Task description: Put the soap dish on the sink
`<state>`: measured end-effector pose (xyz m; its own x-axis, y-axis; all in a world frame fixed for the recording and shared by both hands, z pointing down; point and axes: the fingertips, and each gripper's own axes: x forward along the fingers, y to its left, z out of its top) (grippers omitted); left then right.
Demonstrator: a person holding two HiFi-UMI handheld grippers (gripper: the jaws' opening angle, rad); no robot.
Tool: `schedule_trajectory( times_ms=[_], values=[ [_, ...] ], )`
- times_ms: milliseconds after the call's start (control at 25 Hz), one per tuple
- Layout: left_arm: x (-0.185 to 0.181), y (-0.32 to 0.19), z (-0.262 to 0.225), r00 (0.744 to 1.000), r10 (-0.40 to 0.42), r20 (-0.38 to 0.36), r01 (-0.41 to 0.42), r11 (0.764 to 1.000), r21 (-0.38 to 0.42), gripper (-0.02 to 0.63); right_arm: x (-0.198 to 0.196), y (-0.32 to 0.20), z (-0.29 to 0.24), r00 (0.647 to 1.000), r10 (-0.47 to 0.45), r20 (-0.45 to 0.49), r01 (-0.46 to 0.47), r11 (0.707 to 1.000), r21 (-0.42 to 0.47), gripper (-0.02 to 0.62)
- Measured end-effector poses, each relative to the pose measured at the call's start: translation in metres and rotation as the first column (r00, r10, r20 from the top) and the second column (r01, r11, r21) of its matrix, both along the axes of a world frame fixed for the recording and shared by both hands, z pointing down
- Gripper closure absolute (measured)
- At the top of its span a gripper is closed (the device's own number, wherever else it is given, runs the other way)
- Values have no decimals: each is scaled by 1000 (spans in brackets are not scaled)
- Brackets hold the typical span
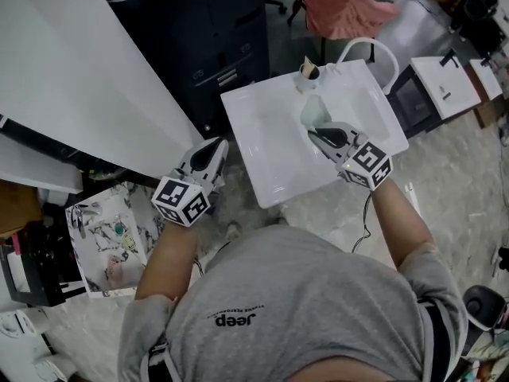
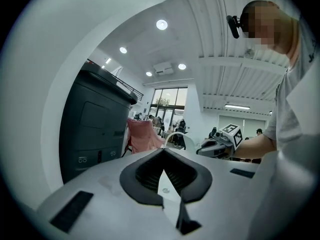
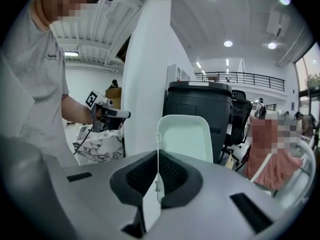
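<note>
A white sink (image 1: pixel 270 134) with an arched white faucet (image 1: pixel 374 50) lies in the middle of the head view. My right gripper (image 1: pixel 314 134) hovers over the basin, shut on the edge of a pale, rounded soap dish (image 1: pixel 316 111). In the right gripper view the soap dish (image 3: pixel 185 136) stands upright beyond the right gripper (image 3: pixel 158 156), its rim pinched between the jaws. My left gripper (image 1: pixel 216 146) is just off the sink's left edge, shut with nothing in it. The left gripper (image 2: pixel 164 156) shows closed jaws in its own view, with the right gripper (image 2: pixel 220 144) beyond.
A black cabinet (image 1: pixel 199 38) stands behind the sink, beside a slanted white panel (image 1: pixel 71 70). A pink-draped chair (image 1: pixel 342 6) is at the back. White desks (image 1: pixel 445 82) stand to the right. A marble-patterned sheet (image 1: pixel 107 237) lies on the floor at left.
</note>
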<state>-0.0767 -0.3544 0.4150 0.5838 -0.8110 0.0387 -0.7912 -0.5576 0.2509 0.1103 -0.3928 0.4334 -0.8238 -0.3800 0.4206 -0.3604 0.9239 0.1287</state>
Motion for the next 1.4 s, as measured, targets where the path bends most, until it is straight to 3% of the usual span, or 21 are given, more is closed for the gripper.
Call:
schedule_trajectory(
  times_ms=[200,360,520,760,1000,1400],
  values=[
    [-12,-20,11,999,45,6,-45,999,4,592,-24,-41,8,984,-49,-173,62,996,70,532],
    [-23,-37,19,999,54,5,-54,998,10,592,-53,-75,25,933,-136,-334,176,980,93,532],
    [-32,-46,33,998,55,6,-55,998,-1,592,-78,-105,57,844,-225,-487,299,951,79,532],
    [-41,-54,65,998,58,-8,-58,997,-45,592,-106,-145,124,679,-309,-666,423,906,11,532],
    [-44,-69,93,999,49,0,-49,997,-65,592,-115,-172,194,555,-355,-753,470,880,-69,532],
    [-42,-96,138,999,40,-3,-40,993,-112,592,-114,-193,270,461,-421,-781,487,856,-174,532]
  ],
)
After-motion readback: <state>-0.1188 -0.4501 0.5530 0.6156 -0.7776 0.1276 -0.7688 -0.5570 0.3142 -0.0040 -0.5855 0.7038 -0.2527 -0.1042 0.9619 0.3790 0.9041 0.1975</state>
